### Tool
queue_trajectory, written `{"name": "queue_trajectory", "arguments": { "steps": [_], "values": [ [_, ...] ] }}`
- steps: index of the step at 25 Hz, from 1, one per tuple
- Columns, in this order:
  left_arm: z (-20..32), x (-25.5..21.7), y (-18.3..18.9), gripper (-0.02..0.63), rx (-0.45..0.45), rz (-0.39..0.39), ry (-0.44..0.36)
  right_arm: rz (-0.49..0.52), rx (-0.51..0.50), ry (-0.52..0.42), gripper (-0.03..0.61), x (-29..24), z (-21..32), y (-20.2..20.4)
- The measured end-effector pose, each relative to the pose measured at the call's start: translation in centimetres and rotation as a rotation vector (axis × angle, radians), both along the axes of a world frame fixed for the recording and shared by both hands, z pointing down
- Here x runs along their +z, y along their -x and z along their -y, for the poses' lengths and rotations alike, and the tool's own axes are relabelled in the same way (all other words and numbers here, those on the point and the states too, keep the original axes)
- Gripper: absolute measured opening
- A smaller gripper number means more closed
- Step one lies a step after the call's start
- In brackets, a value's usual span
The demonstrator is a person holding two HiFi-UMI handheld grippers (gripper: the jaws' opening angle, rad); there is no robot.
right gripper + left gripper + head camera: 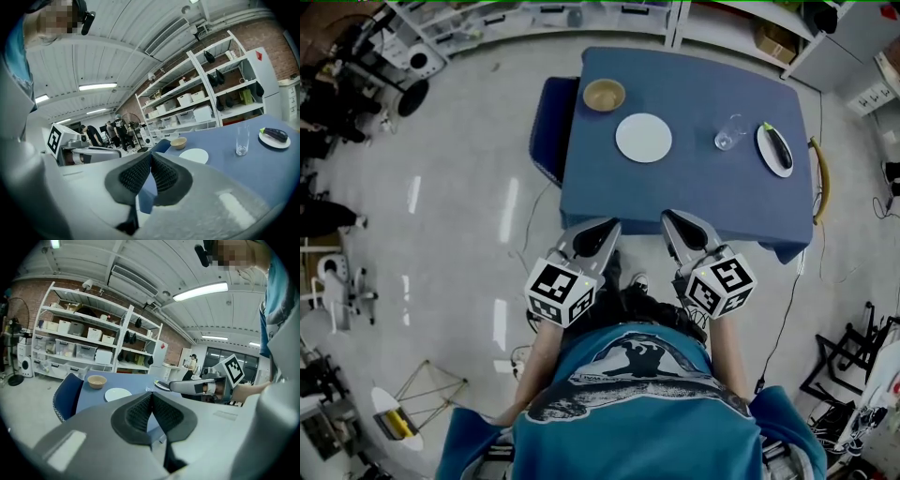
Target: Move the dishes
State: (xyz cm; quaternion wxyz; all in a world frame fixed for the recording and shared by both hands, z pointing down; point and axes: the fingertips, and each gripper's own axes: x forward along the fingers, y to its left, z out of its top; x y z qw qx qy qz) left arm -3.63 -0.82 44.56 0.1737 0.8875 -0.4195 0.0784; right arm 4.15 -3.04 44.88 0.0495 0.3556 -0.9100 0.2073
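Both claws are held at the near edge of the table (694,202): left gripper (602,228) and right gripper (675,221) are each pinched fully together, pads meeting, nothing between them. The dishes lie well apart from them across the blue top: bowl (604,94) at 11 o'clock, white plate (643,138) at 12, glass (728,134) at 1, oval plate (768,153) carrying an eggplant (779,145) at 2. Likely risks: a flat plate offers only a thin rim, so a shallow bite could let it slip or tilt; the eggplant may roll off if its plate tips; a reach toward that plate could knock the nearby glass.
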Motion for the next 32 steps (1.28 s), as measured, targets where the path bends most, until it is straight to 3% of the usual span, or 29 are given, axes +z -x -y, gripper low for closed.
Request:
{"name": "queue_trajectory", "arguments": {
  "steps": [16,32],
  "values": [
    [-6.7,0.0,-2.5,0.018,-0.027,0.02,-0.024,-0.007,-0.082,-0.064,0.0,-0.2,-5.6,-1.1],
    [-7.7,-0.3,-2.7,0.018,-0.001,0.026,-0.045,-0.058,-0.144,-0.099,0.0,-0.2,-7.0,0.6]
  ]
}}
